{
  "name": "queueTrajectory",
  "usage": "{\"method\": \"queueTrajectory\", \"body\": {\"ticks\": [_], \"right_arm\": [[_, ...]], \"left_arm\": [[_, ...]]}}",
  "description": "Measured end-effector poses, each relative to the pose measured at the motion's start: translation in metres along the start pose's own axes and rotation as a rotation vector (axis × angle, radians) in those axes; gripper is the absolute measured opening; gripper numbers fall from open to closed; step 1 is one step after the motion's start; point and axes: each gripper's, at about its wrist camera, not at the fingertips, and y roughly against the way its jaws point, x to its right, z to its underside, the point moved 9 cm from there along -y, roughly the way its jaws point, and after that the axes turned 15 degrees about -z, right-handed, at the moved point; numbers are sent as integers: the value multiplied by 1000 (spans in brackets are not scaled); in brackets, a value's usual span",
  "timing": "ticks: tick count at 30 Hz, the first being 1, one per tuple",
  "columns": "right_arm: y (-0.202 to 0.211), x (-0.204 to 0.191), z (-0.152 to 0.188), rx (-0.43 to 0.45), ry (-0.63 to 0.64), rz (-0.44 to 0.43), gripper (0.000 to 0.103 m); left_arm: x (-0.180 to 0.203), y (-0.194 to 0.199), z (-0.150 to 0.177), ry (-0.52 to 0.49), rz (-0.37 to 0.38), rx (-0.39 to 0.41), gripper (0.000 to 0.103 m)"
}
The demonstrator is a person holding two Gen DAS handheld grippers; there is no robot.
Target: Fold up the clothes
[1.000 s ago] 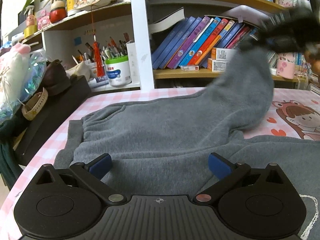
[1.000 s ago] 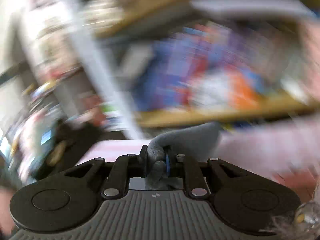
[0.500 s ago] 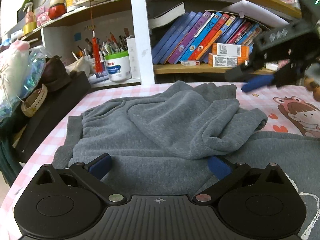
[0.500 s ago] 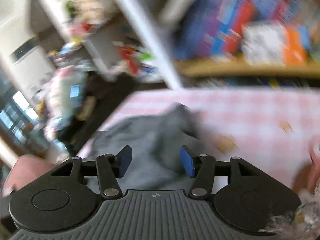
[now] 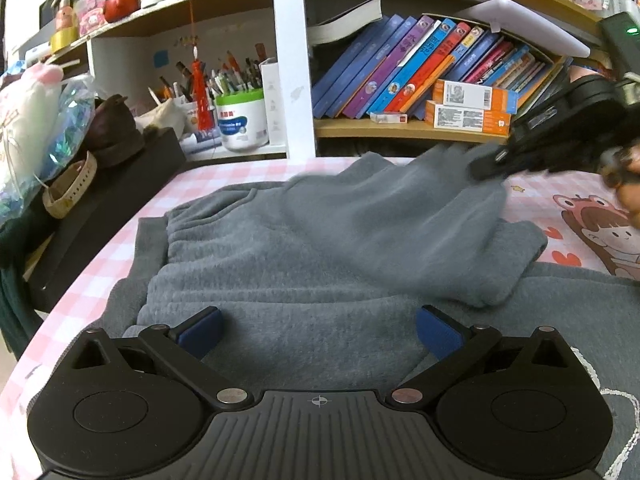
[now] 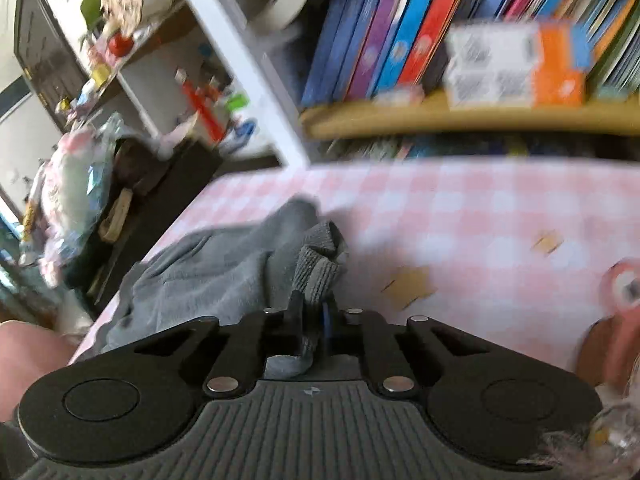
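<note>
A grey fleece sweatshirt point(image 5: 304, 248) lies on the pink checked table, one sleeve point(image 5: 420, 216) folded across its body. My left gripper point(image 5: 318, 330) is open and empty, low over the garment's near part. My right gripper point(image 6: 316, 312) is shut on the sleeve's ribbed cuff point(image 6: 320, 268); the rest of the grey fabric point(image 6: 208, 272) trails left of it. In the left wrist view the right gripper point(image 5: 560, 136) shows at the far right, at the sleeve's end.
Bookshelves with books point(image 5: 420, 64) and orange boxes point(image 5: 472, 108) stand behind the table. A pen tub point(image 5: 240, 120) stands at the back left. A black box point(image 5: 100, 208) with a watch and bags lies along the left edge. A cartoon print point(image 5: 600, 232) marks the cloth at right.
My right gripper dropped the sleeve onto the body, opened, then shut again on the cuff. The sleeve now stretches toward the back right. My left gripper has stayed put and open.
</note>
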Motion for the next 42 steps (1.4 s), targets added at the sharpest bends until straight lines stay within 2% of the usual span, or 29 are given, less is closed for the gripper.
{"method": "queueTrajectory", "body": {"ticks": [3,6,9,11,15,18,19,21,24,26,29,32,35,38,41,42], "right_arm": [[37,33,-19,96,46,148,8],[77,85,-28,145,46,333,8],[117,129,-26,143,43,507,8],[134,154,-19,126,16,566,8],[147,192,-5,113,-86,556,8],[151,201,1,132,-135,522,11],[151,201,2,135,-135,517,14],[155,202,1,142,-132,545,38],[169,196,4,151,-127,566,39],[181,182,12,145,-118,549,40],[196,147,30,125,-52,506,48],[211,102,59,108,45,432,54],[226,60,93,88,131,349,54],[241,35,124,68,206,341,53],[254,24,147,43,262,371,51],[258,22,153,38,268,379,46]], "left_arm": [[0,0,0,2,0,-2,103],[1,0,0,-1,-3,-1,103],[2,0,0,-4,-6,-2,103],[1,0,0,-4,-5,-3,103],[0,-1,0,1,4,-9,103],[-1,-2,1,9,12,-16,103],[-1,-2,1,10,13,-17,103],[-1,-2,1,11,13,-18,103],[-2,-3,1,12,14,-19,103],[-2,-3,1,12,15,-20,103],[-2,-3,1,13,15,-20,103],[-3,-3,1,21,20,-19,103],[-4,-3,0,31,25,-20,103],[-5,-3,0,45,33,-18,103],[-8,0,0,63,27,-11,103],[-10,2,-1,67,12,-7,103]]}}
